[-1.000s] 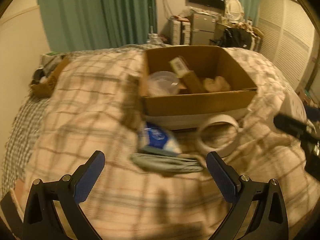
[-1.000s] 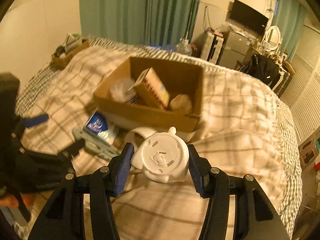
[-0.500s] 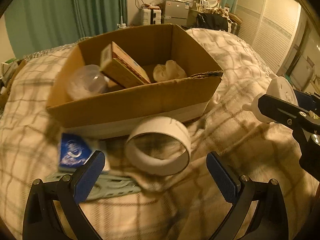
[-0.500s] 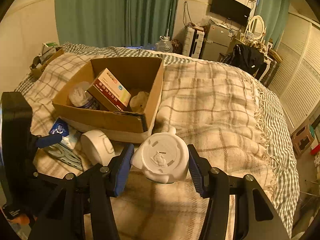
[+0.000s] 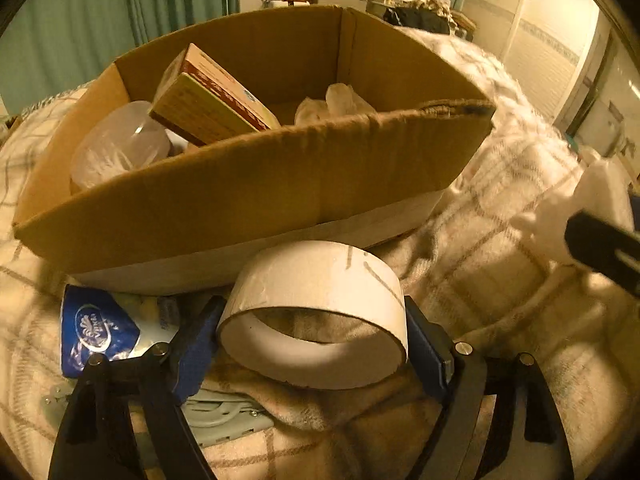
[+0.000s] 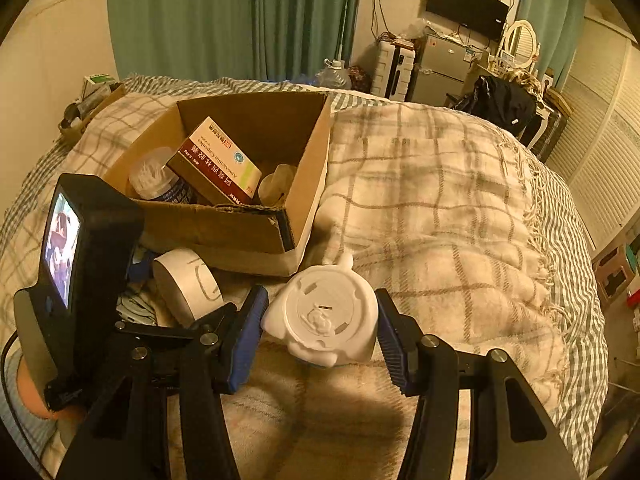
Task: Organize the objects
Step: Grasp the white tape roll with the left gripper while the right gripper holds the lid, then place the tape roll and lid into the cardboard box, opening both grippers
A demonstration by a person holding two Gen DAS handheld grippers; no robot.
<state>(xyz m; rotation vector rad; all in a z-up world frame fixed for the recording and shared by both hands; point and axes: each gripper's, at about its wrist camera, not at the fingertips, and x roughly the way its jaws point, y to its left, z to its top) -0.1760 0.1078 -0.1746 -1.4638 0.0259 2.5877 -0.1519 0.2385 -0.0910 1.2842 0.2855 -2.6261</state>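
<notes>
A cardboard box on the plaid blanket holds a medicine carton, a clear plastic jar and a crumpled pale item. A white tape ring lies just in front of the box. My left gripper is open with a pad on each side of the ring. My right gripper is shut on a white round figurine, right of the box. The ring also shows in the right wrist view.
A blue tissue pack and a grey-green flat item lie left of the ring. The plaid blanket spreads to the right. Green curtains, a fridge and a TV stand beyond the bed.
My left gripper has moved forward and down to the tape ring, so its pads now flank it. My right gripper still holds the figurine and has shifted slightly closer to the box.
</notes>
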